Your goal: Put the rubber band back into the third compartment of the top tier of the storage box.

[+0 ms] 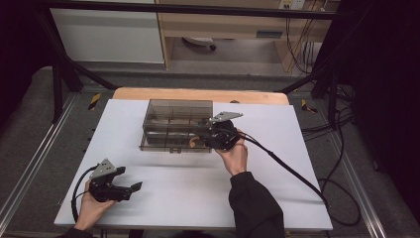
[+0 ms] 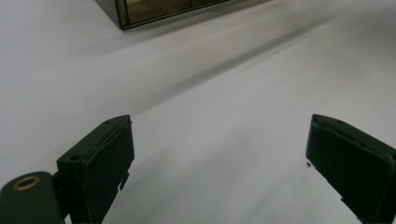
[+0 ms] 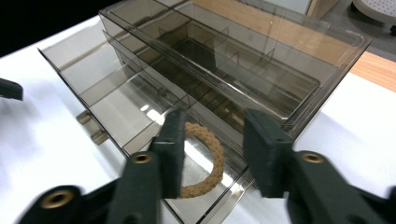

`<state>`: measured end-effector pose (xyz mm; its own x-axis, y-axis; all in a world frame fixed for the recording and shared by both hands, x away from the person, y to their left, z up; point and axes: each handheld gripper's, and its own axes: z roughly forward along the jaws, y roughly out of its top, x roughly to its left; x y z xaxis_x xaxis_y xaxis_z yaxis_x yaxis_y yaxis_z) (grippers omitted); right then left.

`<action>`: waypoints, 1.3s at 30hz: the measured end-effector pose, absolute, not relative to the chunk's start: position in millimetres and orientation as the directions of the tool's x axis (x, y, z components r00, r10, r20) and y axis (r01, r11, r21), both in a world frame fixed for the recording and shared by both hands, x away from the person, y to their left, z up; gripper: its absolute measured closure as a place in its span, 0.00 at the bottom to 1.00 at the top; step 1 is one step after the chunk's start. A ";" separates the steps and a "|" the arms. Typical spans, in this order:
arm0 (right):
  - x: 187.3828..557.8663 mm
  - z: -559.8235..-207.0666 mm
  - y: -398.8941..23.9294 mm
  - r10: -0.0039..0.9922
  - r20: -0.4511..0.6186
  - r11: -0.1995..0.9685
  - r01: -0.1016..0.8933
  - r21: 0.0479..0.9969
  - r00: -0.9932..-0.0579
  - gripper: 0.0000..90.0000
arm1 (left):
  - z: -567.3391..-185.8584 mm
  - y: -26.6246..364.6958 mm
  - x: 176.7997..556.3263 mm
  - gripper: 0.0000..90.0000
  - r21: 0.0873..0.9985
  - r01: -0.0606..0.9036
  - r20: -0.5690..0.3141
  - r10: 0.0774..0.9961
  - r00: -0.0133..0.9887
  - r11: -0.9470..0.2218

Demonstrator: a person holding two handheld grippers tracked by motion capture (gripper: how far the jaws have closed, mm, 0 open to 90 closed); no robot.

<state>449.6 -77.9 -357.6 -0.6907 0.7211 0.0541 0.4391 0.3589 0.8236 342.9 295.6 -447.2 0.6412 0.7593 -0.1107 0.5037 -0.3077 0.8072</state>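
A smoky clear organizer box (image 1: 173, 124) lies open on the white table top, its lid raised behind the divided tray. A tan braided ring (image 1: 194, 142) lies flat in the tray's near right compartment (image 3: 217, 156). My right gripper (image 1: 200, 139) reaches into that compartment from the right. Its jaws stand apart (image 3: 215, 119) over the ring; the left jaw covers part of the ring and the pads do not press on it. My left gripper (image 1: 128, 179) rests in a hand at the table's near left, wide open (image 2: 219, 135) with nothing between the jaws, well apart from the box (image 2: 140, 11).
The white sheet (image 1: 198, 188) covers the table, with a wooden edge (image 1: 198, 94) behind the box. A black cable (image 1: 292, 171) trails from the right gripper across the sheet to the right edge. Metal rails and cables run along the floor on both sides.
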 end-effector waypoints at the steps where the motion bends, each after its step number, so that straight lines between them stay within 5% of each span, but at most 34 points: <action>1: 449.0 -356.4 -79.2 0.721 0.057 0.355 0.438 0.826 -0.691 0.59 | -447.1 295.7 342.9 0.08 0.807 0.504 -0.110 0.759 0.641 -0.309; 20: 430.6 -347.9 -127.0 0.739 0.101 0.290 0.449 0.845 -0.667 0.11 | -447.4 295.5 343.1 0.08 0.805 0.504 -0.108 0.760 0.641 -0.311; 39: 411.1 -366.5 -179.2 0.742 0.153 0.238 0.470 0.850 -0.653 0.02 | -447.6 294.9 342.9 0.08 0.805 0.504 -0.104 0.760 0.641 -0.315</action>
<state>411.1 -179.2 -366.5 -0.6531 0.7416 0.1534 0.4698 0.2379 0.8501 342.9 294.9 -447.6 0.6411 0.7604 -0.1038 0.5035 -0.3147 0.8046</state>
